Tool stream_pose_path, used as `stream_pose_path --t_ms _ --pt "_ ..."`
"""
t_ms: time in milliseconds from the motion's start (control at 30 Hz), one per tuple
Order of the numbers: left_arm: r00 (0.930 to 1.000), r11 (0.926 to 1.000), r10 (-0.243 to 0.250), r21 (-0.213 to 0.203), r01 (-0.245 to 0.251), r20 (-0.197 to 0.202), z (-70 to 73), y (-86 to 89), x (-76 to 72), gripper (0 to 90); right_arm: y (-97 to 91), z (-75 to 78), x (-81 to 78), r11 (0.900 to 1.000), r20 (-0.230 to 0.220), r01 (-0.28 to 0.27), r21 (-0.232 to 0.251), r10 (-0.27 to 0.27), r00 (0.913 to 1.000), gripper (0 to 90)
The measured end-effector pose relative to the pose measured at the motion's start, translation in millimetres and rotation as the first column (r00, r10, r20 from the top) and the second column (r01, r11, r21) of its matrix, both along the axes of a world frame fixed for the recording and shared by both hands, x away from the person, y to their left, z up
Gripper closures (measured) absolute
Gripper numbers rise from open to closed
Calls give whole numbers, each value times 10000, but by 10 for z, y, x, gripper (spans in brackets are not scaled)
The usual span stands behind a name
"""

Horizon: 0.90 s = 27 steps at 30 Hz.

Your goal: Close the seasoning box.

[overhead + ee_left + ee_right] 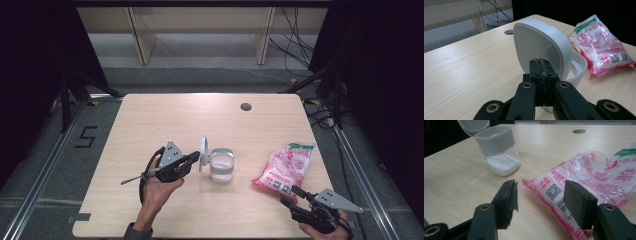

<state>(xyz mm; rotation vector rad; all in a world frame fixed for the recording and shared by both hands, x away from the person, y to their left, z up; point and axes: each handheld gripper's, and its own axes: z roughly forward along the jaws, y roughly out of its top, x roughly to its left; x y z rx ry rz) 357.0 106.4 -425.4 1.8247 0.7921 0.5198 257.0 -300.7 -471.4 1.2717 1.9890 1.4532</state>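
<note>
So the left hand-held gripper (196,159) has its jaws pinched right together on the bottom edge of the jar's white lid (540,47), which stands flipped up on edge, hinged at the jar's rim. The jar (221,165) sits about mid-surface, clear sides with a grey-white collar, and there's a layer of white powder in the bottom, easy to see from the right gripper view. The lid is on the jar's left side in the high view, between the gripper and the jar.

The right hand-held gripper (294,192) is down at the near right corner of the surface (165,115), jaws fairly wide, and the near end of the pink-and-white bag (285,166) lies between them. The pads aren't pressing on it as far as I can tell. The bag lies flat to the right of the jar, well apart from it.
</note>
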Motion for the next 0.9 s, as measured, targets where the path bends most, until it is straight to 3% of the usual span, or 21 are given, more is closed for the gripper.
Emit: stream_pose_path --t_ms 33,100,133,167,267,433,533,633,700,767,833,900 --pt "10000 10000 20 -56 -21 -51 0 -5 1 891 -17 -1 11 9997 190 -73 -235 77 9998 439" --pt "10000 10000 18 -56 -19 -93 6 -8 7 892 -23 2 6 9991 126 -151 -405 156 9998 439" --pt "10000 10000 5 -7 -5 -79 11 -7 10 892 -15 5 -3 9993 8 -196 -319 197 9998 439" --pt "10000 10000 16 -12 -16 -52 15 -7 13 892 -3 1 -14 9996 55 -33 -280 34 10000 439" --pt "10000 10000 26 -21 -26 -48 24 -11 24 892 0 -11 -3 9993 242 -244 -284 251 9994 439" --pt "10000 10000 -38 22 38 7 31 -19 35 892 12 -10 -31 9999 49 -119 -58 119 9999 439" --pt "10000 10000 -21 -31 21 -21 34 -30 30 892 12 2 -52 9998 -104 -155 -105 154 9998 439" --pt "9999 9999 -75 90 75 79 49 -33 35 891 -4 -7 -34 9987 367 -207 -472 224 9991 438" --pt "10000 10000 -78 -17 78 12 51 -45 38 884 9 -4 -49 9991 184 -247 -343 254 9995 437" --pt "9998 9998 -147 159 145 103 60 -47 41 885 11 1 -63 9990 -18 -326 -322 326 9995 436" --pt "9999 9999 -142 97 141 98 60 -58 37 887 -2 -2 -56 9981 249 -344 -520 358 9991 436" --pt "9999 9999 -120 102 120 75 61 -61 35 888 2 -6 -61 9983 115 -429 -399 434 9990 436"
